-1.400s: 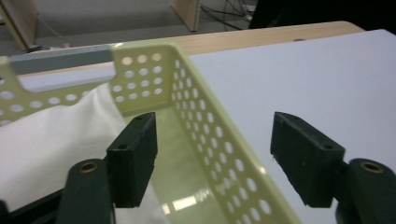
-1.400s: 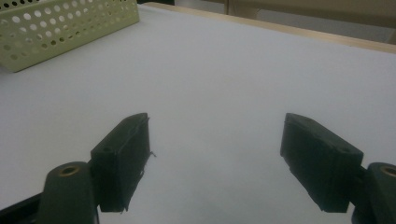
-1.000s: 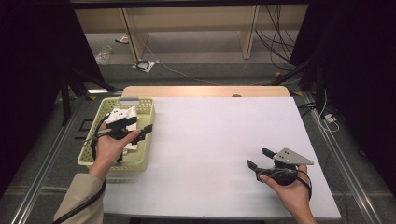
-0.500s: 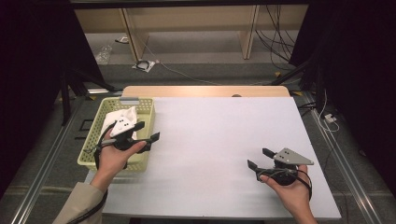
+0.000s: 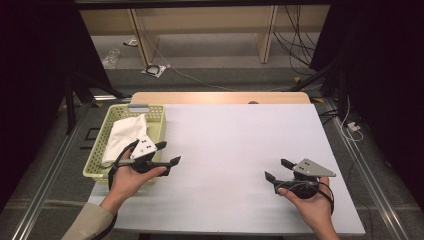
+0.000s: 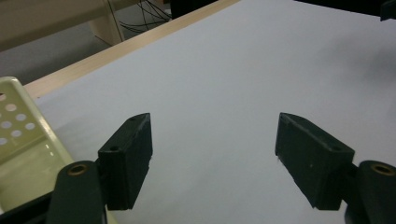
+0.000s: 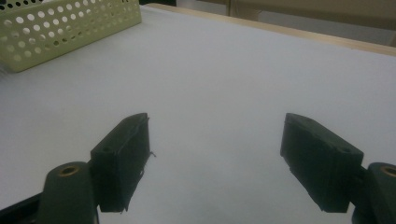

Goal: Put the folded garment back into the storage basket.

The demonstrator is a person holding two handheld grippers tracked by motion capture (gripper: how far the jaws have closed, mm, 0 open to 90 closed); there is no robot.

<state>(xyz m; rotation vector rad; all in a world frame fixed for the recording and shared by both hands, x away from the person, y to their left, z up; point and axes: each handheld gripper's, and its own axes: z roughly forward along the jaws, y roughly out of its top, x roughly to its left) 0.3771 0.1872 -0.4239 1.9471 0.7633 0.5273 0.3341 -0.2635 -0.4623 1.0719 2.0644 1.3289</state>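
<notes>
Hovering at the basket's (image 5: 97,150) near corner, the left gripper (image 5: 168,154) has its jaws apart, just been narrowing, nothing between; the cloth (image 5: 125,134) lies in the basket behind it; the right gripper (image 5: 278,170) gapes empty over the table (image 5: 235,135).

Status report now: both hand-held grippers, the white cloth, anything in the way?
Left hand-held gripper open, empty, jaws just closing slightly. Right hand-held gripper open, empty. White cloth in basket. Nothing in the way.
</notes>
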